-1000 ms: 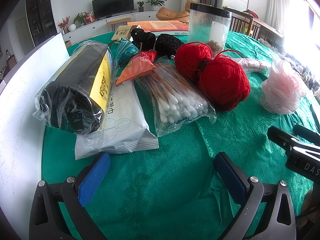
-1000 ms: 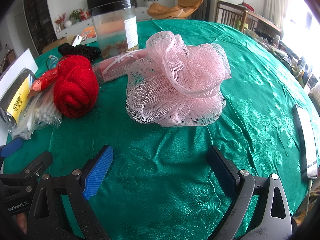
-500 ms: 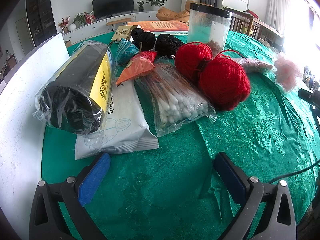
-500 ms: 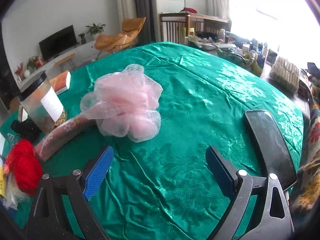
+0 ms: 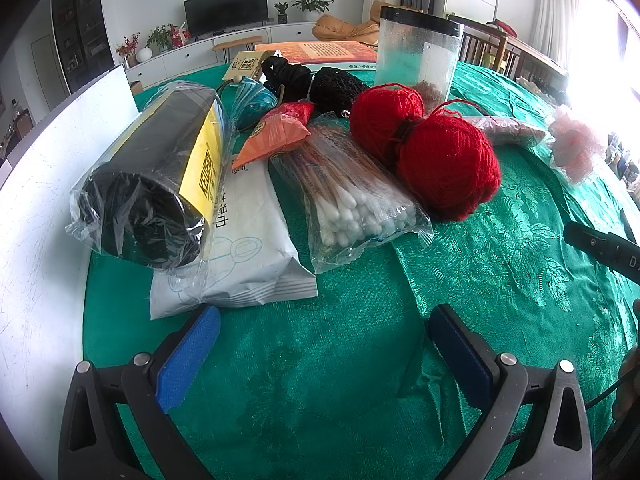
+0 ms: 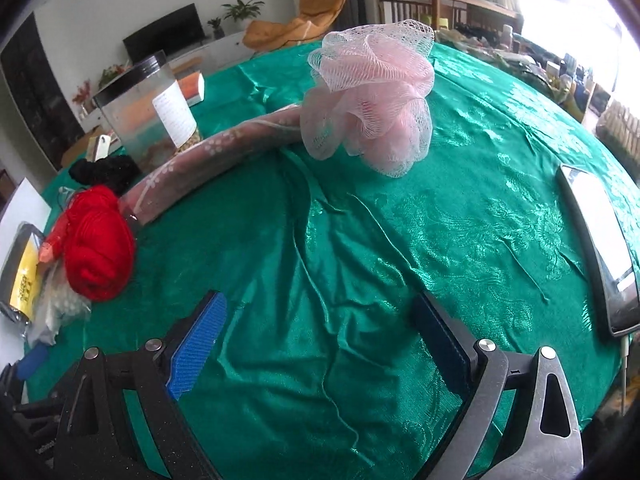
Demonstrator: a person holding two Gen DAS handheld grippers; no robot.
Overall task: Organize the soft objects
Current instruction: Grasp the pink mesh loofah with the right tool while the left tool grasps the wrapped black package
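Blue pads line both tools, and each one is spread wide and holds nothing. The right tool (image 6: pixel 320 344) hangs over bare green cloth on the counter (image 6: pixel 460 208); far ahead of it sits the pink mesh bath sponge (image 6: pixel 372 92), with a phone (image 6: pixel 600 252) at the right. The left tool (image 5: pixel 324 356) faces a wipes pack (image 5: pixel 248 248), a bag of cotton swabs (image 5: pixel 352 204) and two red yarn balls (image 5: pixel 444 160) farther right.

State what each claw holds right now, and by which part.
Nothing. The left claw and the right claw are both open over bare green tablecloth.
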